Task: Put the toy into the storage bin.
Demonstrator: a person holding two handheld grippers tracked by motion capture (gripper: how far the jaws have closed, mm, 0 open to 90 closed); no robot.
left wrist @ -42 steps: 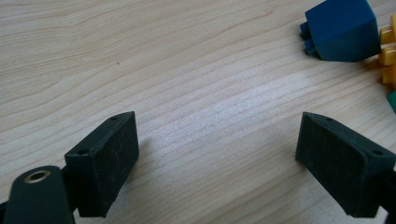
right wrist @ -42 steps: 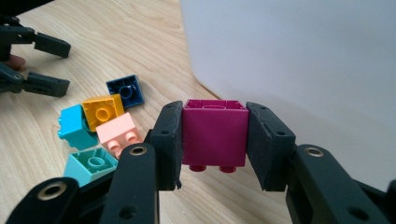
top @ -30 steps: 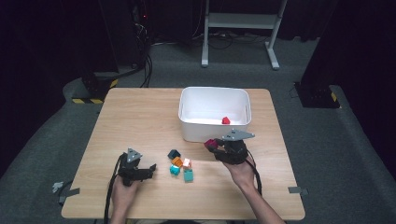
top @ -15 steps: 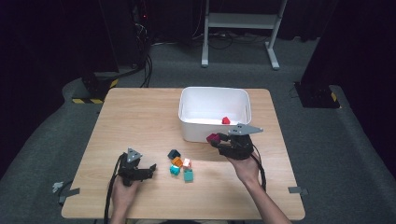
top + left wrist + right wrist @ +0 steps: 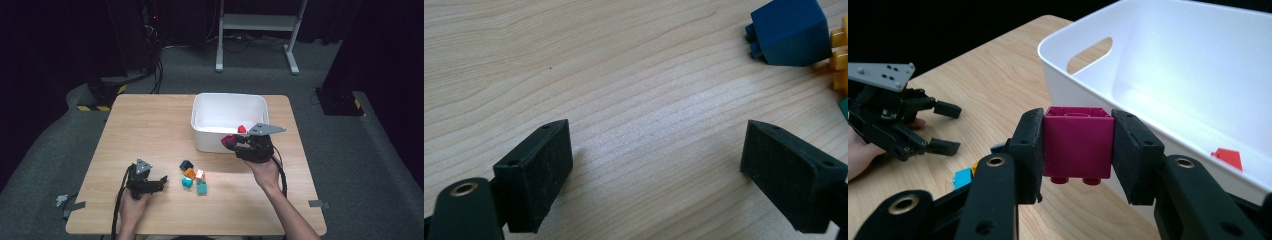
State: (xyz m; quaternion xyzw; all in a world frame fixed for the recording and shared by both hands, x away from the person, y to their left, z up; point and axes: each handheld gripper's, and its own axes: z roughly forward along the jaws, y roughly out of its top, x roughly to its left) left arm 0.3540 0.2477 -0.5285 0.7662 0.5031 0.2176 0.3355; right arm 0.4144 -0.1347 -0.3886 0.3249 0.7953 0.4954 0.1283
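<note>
One magenta block (image 5: 1077,142) — right claw (image 5: 1077,150) clamped

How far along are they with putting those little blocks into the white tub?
One red block already lies in the white tub. The right tongs grip a magenta block beside the tub's rim, not yet over it. Left on the table: a dark blue block, plus orange, pink and two teal ones. The left tongs sit open, holding nothing.
</note>
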